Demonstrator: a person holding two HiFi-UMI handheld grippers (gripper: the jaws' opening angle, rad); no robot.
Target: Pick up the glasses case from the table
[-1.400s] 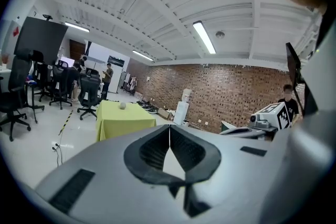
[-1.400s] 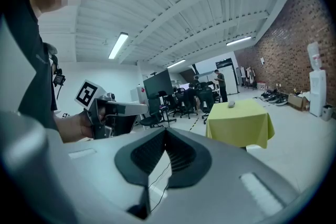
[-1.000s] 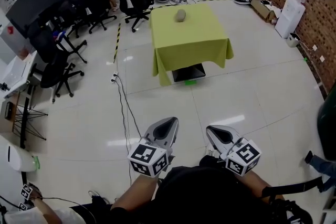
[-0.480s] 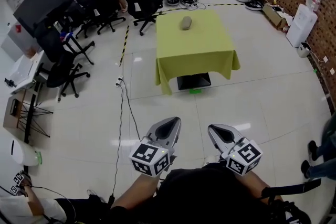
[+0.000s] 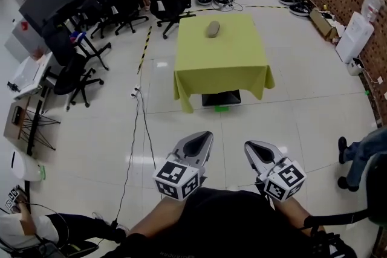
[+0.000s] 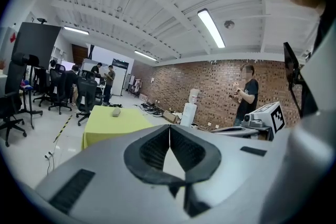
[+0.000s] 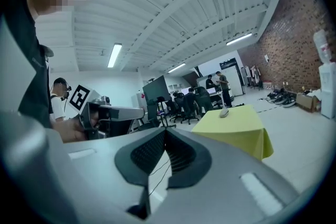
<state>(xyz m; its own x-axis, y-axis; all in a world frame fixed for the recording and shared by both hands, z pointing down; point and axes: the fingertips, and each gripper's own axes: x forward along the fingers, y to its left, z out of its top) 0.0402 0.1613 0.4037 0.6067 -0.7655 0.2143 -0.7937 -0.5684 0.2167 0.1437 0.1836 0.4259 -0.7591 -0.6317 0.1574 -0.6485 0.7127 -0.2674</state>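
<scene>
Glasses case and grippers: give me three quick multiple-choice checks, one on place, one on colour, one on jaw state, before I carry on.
1. Where does the glasses case lie? A on the floor; B on the table, toward its far edge; C on an office chair.
2. What colour is the tablecloth? A yellow-green; B white; C red.
3. How do the jaws of the left gripper and right gripper stand? A wide apart; B shut on the case; C shut, nothing between them.
Answers: B, the head view shows it on the cloth near the far side. A, the cloth is yellow-green in every view. C, each gripper view shows its jaw tips meeting with nothing between.
</scene>
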